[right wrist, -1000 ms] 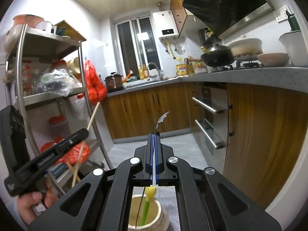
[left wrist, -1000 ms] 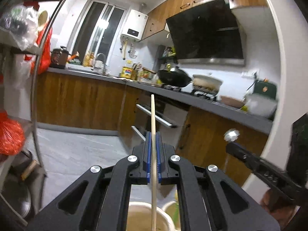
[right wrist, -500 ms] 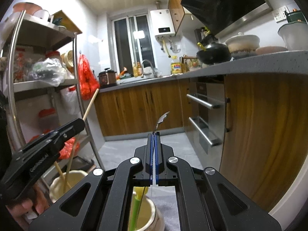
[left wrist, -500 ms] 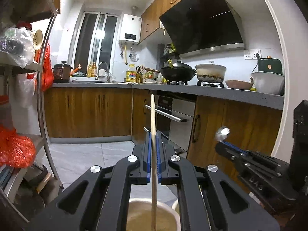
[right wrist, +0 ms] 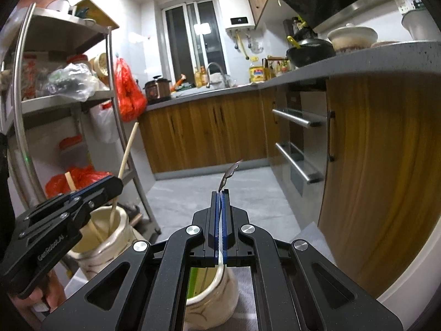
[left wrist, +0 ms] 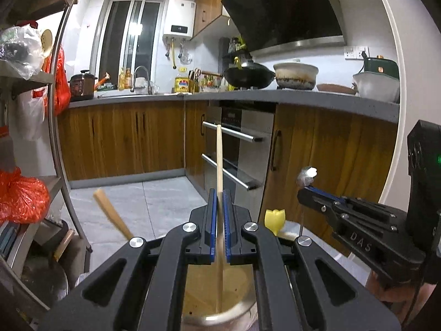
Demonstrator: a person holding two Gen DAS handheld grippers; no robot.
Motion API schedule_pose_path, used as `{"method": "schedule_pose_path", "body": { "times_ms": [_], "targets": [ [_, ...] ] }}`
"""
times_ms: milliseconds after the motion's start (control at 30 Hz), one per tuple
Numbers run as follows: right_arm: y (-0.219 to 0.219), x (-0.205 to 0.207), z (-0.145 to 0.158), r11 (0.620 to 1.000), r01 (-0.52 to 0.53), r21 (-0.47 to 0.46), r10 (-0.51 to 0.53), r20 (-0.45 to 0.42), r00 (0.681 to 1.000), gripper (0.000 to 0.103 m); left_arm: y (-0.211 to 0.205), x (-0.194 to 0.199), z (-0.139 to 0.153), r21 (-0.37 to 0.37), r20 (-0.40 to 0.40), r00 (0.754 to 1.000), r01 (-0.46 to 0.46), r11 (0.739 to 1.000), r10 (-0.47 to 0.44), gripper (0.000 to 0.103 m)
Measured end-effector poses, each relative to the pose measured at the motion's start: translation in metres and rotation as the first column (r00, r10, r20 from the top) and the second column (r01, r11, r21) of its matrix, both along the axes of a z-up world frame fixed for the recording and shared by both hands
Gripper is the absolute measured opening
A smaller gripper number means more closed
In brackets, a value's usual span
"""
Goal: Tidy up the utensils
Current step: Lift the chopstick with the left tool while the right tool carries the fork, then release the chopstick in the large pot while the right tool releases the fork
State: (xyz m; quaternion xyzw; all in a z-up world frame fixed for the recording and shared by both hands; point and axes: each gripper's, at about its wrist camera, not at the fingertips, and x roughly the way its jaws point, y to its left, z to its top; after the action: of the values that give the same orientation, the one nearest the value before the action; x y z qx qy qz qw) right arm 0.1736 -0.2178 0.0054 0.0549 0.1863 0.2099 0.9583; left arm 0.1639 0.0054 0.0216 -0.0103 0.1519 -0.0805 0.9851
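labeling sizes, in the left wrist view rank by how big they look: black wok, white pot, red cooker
1. black wok
2. white pot, nearly as wide, so a close call
3. red cooker, farther from the camera, so its true size is unsure

both wrist views sit low, side by side, facing the kitchen cabinets [left wrist: 124, 140].

Pale matt wooden stick [left wrist: 219, 160], glossy cream ceramic jar [right wrist: 110, 230], matt black plastic tongs [left wrist: 219, 209], brushed steel rack [right wrist: 115, 115]

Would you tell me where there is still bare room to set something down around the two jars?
Bare grey floor lies between the metal rack and the wooden cabinets. Crowded: the left jar with its sticks, the right jar, the rack's shelves and the countertop.
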Motion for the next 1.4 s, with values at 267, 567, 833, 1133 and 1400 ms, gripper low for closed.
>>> {"method": "schedule_pose_path", "body": {
  "times_ms": [267, 567, 833, 1133, 1400],
  "targets": [
    [0.001, -0.002, -0.007, 1.0, -0.008, -0.016, 0.008, -0.038, 0.999, 0.003, 0.0, -0.004, -0.012, 0.02, -0.048, 0.999, 0.001, 1.0, 0.0, 0.004],
    [0.001, -0.004, -0.008, 1.0, -0.007, -0.023, 0.006, -0.056, 0.998, 0.004, 0.001, -0.007, -0.015, 0.022, -0.061, 0.998, -0.005, 1.0, 0.006, 0.004],
    [-0.008, -0.006, -0.012, 1.0, -0.004, 0.002, 0.004, -0.079, 0.997, 0.038, 0.002, -0.011, -0.011, 0.017, -0.053, 0.999, -0.006, 1.0, 0.007, 0.02],
    [-0.04, -0.022, -0.007, 0.996, -0.001, 0.085, 0.009, -0.086, 0.996, 0.093, 0.009, -0.031, 0.005, -0.017, 0.001, 1.0, -0.03, 0.999, 0.03, 0.064],
    [-0.066, -0.039, 0.004, 0.995, 0.052, 0.086, -0.046, -0.072, 0.996, 0.098, 0.014, -0.06, 0.026, -0.046, 0.059, 0.997, -0.051, 0.998, 0.053, 0.097]
  ]
}}
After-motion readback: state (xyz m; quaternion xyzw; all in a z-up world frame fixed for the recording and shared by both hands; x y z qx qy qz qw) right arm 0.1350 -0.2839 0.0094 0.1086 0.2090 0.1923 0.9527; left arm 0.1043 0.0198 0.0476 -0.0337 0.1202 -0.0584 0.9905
